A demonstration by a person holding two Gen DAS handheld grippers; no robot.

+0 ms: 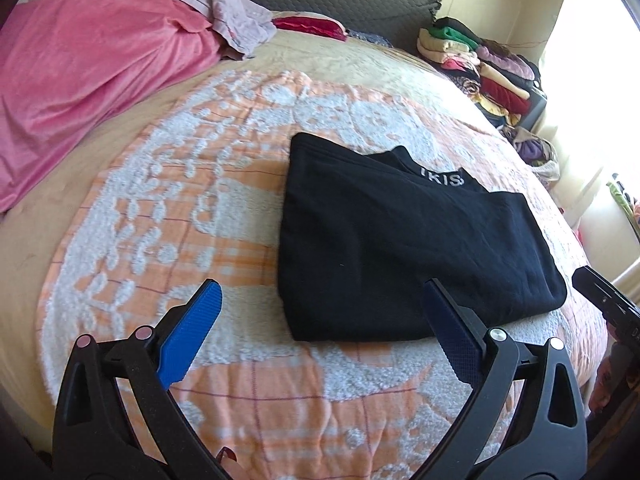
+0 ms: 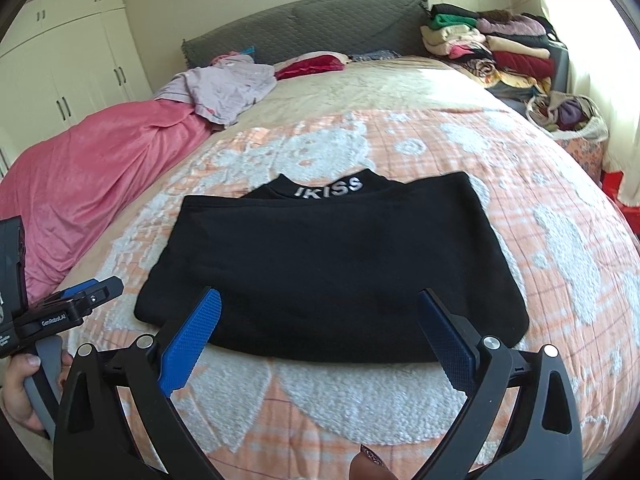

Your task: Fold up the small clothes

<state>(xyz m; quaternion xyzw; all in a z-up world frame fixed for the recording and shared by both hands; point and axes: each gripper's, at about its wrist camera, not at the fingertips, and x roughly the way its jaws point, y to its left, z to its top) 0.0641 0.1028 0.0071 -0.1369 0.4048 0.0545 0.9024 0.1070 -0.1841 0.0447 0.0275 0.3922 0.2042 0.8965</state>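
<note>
A black garment [image 1: 408,248] lies folded flat on the bed, its collar with white lettering [image 2: 329,189] at the far edge. My left gripper [image 1: 320,292] hovers open above the near left corner of the garment, nothing between its blue pads [image 1: 192,332]. My right gripper [image 2: 318,300] is open too, above the garment's [image 2: 332,264] near edge, its pads [image 2: 192,340] clear of the cloth. The left gripper [image 2: 92,292] shows at the left edge of the right wrist view, held by a hand [image 2: 18,380].
An orange and white patterned blanket [image 1: 200,200] covers the bed. A pink blanket [image 1: 80,80] and a lilac garment [image 1: 236,20] lie at the far left. Stacked folded clothes [image 2: 492,48] stand at the far right by the grey headboard [image 2: 304,28]. A bag of clothes [image 2: 568,112] is beside the bed.
</note>
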